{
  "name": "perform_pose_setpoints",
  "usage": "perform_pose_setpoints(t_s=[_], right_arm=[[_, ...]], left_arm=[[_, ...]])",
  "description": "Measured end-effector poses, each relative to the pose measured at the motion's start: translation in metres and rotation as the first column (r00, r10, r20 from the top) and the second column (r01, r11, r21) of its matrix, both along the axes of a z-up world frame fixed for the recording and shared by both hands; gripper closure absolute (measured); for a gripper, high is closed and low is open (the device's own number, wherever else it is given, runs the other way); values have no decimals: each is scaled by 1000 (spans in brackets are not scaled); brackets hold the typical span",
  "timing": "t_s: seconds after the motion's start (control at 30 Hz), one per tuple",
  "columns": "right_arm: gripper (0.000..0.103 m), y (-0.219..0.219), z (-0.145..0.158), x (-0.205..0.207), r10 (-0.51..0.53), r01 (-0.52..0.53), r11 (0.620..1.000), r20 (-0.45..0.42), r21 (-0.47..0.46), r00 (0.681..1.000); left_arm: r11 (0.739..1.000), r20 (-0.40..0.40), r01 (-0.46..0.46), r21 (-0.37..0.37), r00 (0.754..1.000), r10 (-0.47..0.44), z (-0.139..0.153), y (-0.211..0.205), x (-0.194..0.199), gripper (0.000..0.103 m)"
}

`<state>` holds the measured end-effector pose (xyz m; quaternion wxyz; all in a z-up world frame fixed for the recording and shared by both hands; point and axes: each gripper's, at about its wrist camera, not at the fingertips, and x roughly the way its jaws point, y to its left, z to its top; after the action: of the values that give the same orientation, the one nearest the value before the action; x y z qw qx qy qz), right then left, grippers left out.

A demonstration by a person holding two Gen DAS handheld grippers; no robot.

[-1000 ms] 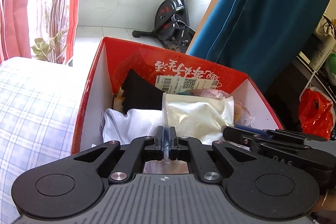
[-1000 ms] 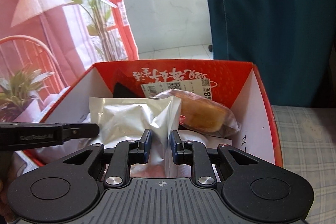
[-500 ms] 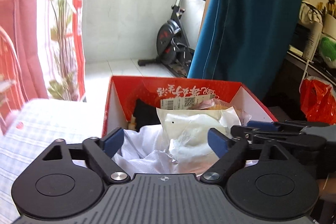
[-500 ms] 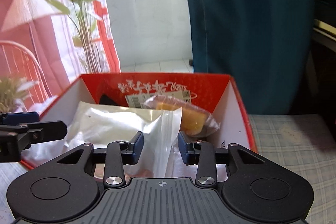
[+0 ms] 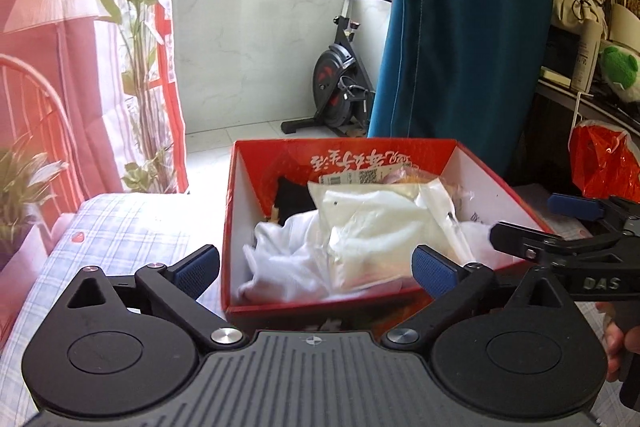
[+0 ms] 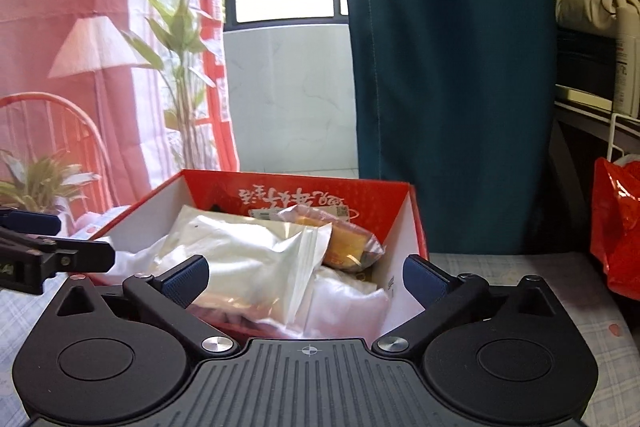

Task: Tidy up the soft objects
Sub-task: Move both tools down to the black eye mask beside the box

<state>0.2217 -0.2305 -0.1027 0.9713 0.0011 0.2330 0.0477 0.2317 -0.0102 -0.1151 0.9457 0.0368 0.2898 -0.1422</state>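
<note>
While both my grippers stand before the red box [image 5: 240, 227], their jaws are wide apart and nothing is between the pads. My left gripper [image 5: 316, 269] has just been opening, and its blue pads [image 5: 198, 267] are on either side of the near edge of the box, not touching the things inside. My right gripper [image 6: 306, 273] has also just been opening; it is just in front of the near right part of the box, and in the left wrist view I see it [image 5: 560, 227] from the side at the right rim.

The soft things lie inside the box. A white cloth in a clear plastic bag [image 5: 380, 223] rests on top, across a loose white cloth [image 5: 284, 259] that is crumpled at the near left corner. Behind the bag there is a wrapped yellow cake [image 6: 344, 243], leaning toward the right wall, and a black thing [image 5: 294, 195] at the far left, partly hidden.

The box stands on a bed with a checked blue sheet [image 5: 120, 227]. Behind it hangs a dark teal curtain [image 6: 440, 67]
</note>
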Motion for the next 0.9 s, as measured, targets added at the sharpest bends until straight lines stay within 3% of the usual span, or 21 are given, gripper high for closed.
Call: perform_pose_setpoints(t_s=[0.47,0.9], right_arm=[[0,-1,-32,-63,6,-6,1000,41,13,999],[7,17,-95,-64,23,-25,1000,-73,-16,997]], left_arm=[[998,-16,-56,-32,998,55,-30,29,-47,0],[988,-121,-151,-43,982,145,-102,39,-48,1]])
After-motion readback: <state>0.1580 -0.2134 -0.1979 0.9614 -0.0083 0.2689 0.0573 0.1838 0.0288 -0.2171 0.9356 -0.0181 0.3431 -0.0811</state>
